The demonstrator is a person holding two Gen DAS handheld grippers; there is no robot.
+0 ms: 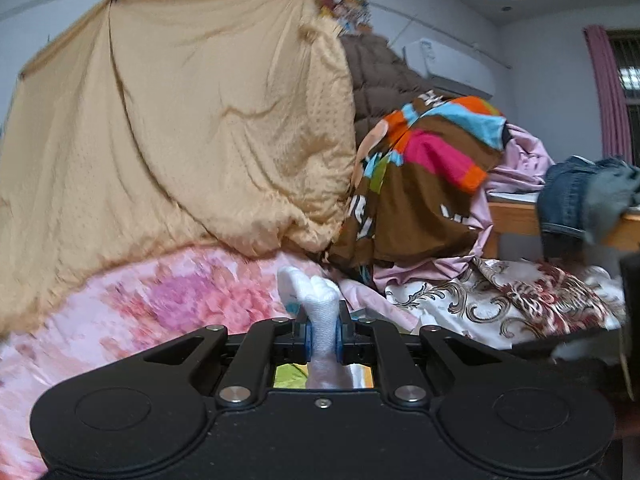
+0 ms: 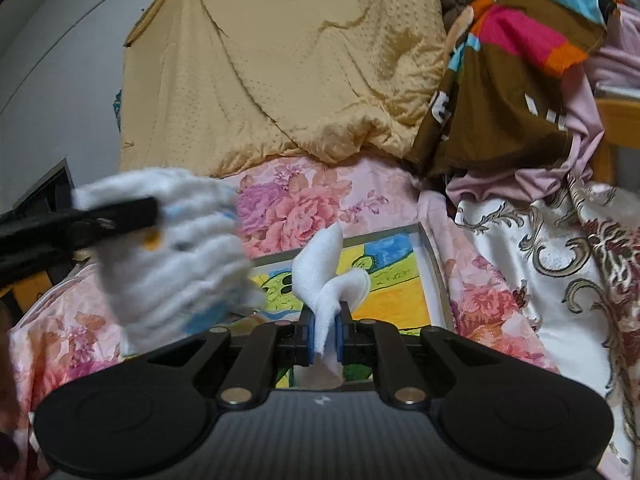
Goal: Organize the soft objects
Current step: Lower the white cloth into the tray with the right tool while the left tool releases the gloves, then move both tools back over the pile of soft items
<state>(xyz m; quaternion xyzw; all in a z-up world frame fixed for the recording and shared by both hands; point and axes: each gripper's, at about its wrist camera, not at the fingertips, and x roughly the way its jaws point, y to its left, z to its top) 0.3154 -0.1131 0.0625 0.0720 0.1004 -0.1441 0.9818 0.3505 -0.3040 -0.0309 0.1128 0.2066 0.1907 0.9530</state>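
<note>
In the left wrist view my left gripper (image 1: 323,322) is shut on a white knitted sock-like cloth (image 1: 316,296), which stands up between the blue pads. In the right wrist view my right gripper (image 2: 324,320) is shut on a folded white cloth (image 2: 320,268), whose two flaps rise above the jaws. At that view's left a blurred black gripper finger (image 2: 120,214) crosses a white ribbed fabric mass with blue marks (image 2: 172,256). Blur hides whether that mass is a glove or a cloth.
A tan quilt (image 1: 180,120) hangs behind a pink floral bed sheet (image 1: 180,300). A brown multicoloured cloth (image 1: 424,168), lilac fabric and a white-and-gold patterned fabric (image 1: 500,300) are piled at right. Jeans (image 1: 572,196) drape a wooden frame. A framed cartoon picture (image 2: 392,272) lies on the bed.
</note>
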